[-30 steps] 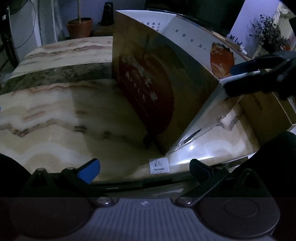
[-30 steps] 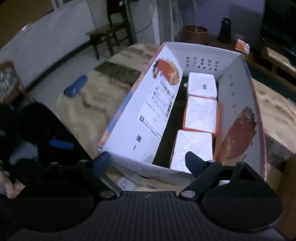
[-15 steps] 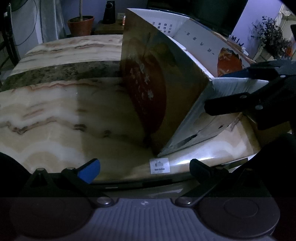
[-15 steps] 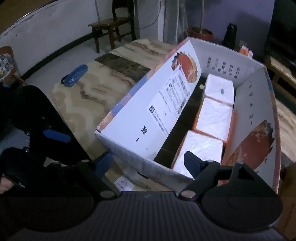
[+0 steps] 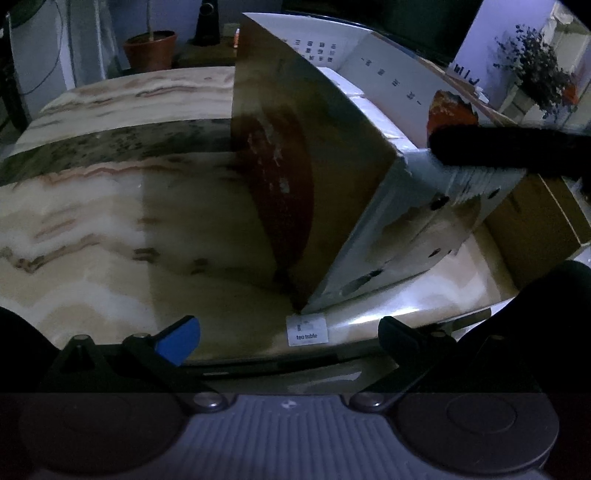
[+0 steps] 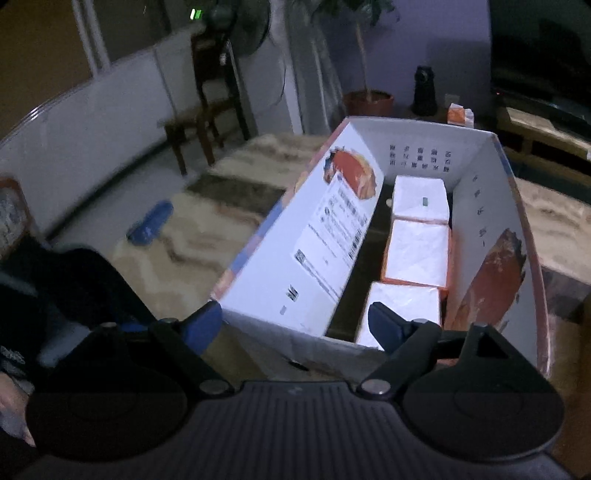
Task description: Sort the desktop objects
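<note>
Cardboard box [image 6: 369, 236], open-topped and printed with a red fruit, stands on the marble table [image 5: 92, 206]. Three white tissue packs [image 6: 417, 251] lie in a row along its right inner wall. Right gripper [image 6: 295, 321] hovers at the box's near end, jaws wide, nothing clamped, one fingertip over the nearest pack. Left gripper [image 5: 288, 332] points down at the table edge beside a small label [image 5: 306, 329], jaws wide, empty.

Dim room: wooden chair [image 6: 207, 122], standing fan [image 6: 240, 22], potted plant [image 6: 367, 99], dark TV [image 6: 543, 51].
</note>
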A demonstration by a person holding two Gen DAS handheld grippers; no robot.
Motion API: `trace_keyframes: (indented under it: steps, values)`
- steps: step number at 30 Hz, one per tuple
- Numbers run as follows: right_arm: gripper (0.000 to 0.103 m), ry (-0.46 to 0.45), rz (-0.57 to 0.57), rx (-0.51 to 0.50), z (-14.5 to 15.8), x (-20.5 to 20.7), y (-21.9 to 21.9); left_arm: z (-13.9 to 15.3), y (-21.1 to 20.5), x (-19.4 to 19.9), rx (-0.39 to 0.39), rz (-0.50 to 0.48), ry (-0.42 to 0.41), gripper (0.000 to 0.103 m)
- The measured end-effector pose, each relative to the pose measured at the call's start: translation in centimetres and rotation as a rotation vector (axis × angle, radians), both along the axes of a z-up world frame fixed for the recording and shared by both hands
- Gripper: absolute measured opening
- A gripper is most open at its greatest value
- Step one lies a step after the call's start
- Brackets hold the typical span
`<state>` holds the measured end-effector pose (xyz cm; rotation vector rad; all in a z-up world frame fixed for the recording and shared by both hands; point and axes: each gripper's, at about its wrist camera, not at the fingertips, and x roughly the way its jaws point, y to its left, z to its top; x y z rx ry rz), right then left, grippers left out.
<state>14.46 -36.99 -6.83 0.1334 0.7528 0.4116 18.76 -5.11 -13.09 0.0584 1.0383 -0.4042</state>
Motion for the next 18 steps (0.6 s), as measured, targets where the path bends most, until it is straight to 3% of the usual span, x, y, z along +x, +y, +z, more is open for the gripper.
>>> trace_keyframes:
  steps: [3,6,10,14,18]
  values:
    - [0.087,-0.043,-0.108,0.113,0.6,-1.2,-2.4,-0.1,-0.1,-0.1,0.005,-0.003,-0.001,0.102]
    - [0.088,-0.101,-0.3,0.182,1.6,-2.4,-6.1,-0.2,-0.1,-0.1,0.009,0.0,0.0,0.102]
    - [0.09,-0.005,-0.565,0.064,2.2,-0.4,-10.8,-0.2,-0.8,-0.1,0.018,-0.013,-0.005,0.102]
    - [0.089,0.093,-0.56,0.05,1.9,3.2,-13.3,-0.3,-1.7,-0.4,0.029,-0.041,-0.014,0.102]
    - [0.089,0.176,-0.48,-0.083,0.5,7.3,-11.7,-0.4,-2.5,-0.7,0.035,-0.069,-0.018,0.102]
